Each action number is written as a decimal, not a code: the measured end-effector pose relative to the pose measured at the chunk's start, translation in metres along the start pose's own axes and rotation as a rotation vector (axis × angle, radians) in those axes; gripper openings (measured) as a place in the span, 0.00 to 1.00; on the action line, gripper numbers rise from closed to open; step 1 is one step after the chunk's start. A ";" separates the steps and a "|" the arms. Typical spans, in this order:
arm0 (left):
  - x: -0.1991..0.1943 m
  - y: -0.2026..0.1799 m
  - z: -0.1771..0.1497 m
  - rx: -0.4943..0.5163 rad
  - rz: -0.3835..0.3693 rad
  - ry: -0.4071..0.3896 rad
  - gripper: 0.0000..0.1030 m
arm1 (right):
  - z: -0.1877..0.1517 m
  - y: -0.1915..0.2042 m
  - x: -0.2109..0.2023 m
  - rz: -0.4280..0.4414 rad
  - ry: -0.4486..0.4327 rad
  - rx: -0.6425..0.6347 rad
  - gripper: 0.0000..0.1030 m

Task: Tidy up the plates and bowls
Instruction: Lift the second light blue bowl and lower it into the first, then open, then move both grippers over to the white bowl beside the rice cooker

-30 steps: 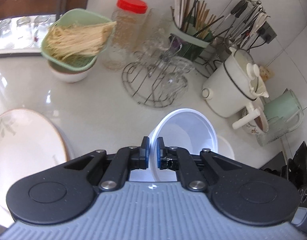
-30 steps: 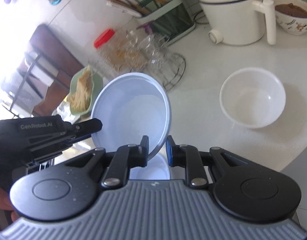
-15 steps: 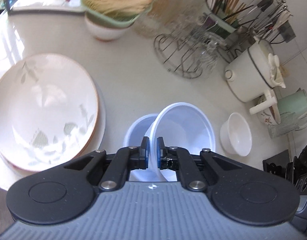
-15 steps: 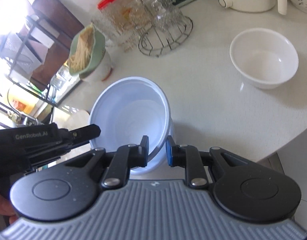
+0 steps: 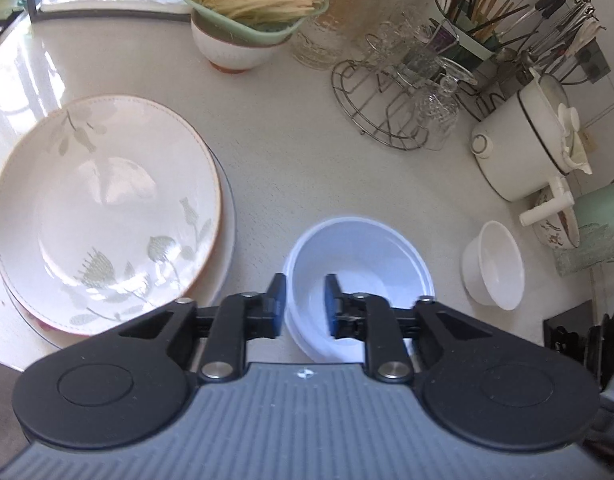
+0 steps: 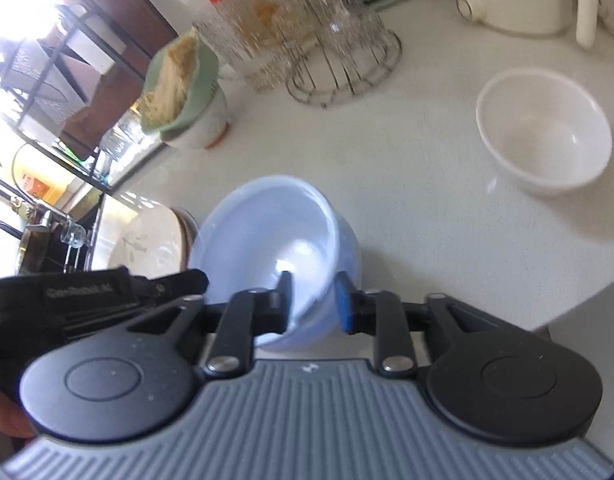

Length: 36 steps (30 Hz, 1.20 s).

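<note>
Pale blue plastic bowls (image 5: 363, 256) sit nested on the counter, also in the right wrist view (image 6: 275, 236). My left gripper (image 5: 305, 300) is open, its fingers straddling the near rim of the stack. My right gripper (image 6: 313, 302) is open too, its fingers either side of the stack's rim, the top bowl tilted. A stack of floral plates (image 5: 103, 208) lies left of the bowls. A small white bowl (image 5: 497, 266) stands to the right, also in the right wrist view (image 6: 545, 136).
At the back stand a green tray of noodles on a bowl (image 5: 247, 4), a wire rack with glasses (image 5: 403, 96), a cutlery holder (image 5: 479, 12), a white pot (image 5: 527, 148) and a green jug (image 5: 599, 216). The counter edge (image 6: 567, 312) runs close on the right.
Both grippers have opened and let go of their blue bowls, which now sit nested on the counter. The left gripper has pulled back a little.
</note>
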State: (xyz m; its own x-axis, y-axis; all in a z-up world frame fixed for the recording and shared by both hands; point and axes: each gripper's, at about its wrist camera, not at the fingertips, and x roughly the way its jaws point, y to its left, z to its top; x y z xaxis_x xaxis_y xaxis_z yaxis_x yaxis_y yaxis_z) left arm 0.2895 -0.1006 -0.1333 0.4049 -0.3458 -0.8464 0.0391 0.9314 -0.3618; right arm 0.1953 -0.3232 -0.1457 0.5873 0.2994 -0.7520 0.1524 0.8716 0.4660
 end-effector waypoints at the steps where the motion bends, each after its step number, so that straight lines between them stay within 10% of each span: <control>1: -0.002 0.000 0.001 0.005 0.003 -0.010 0.29 | 0.002 0.001 -0.003 0.013 -0.013 -0.008 0.42; 36: -0.079 -0.069 -0.028 0.311 -0.067 -0.165 0.32 | -0.017 0.016 -0.108 -0.140 -0.414 -0.232 0.48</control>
State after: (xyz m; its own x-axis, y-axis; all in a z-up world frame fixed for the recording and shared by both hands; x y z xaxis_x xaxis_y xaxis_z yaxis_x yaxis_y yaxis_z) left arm 0.2291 -0.1402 -0.0523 0.5330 -0.4077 -0.7415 0.3366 0.9061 -0.2563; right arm 0.1209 -0.3351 -0.0647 0.8476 0.0345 -0.5295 0.0990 0.9701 0.2217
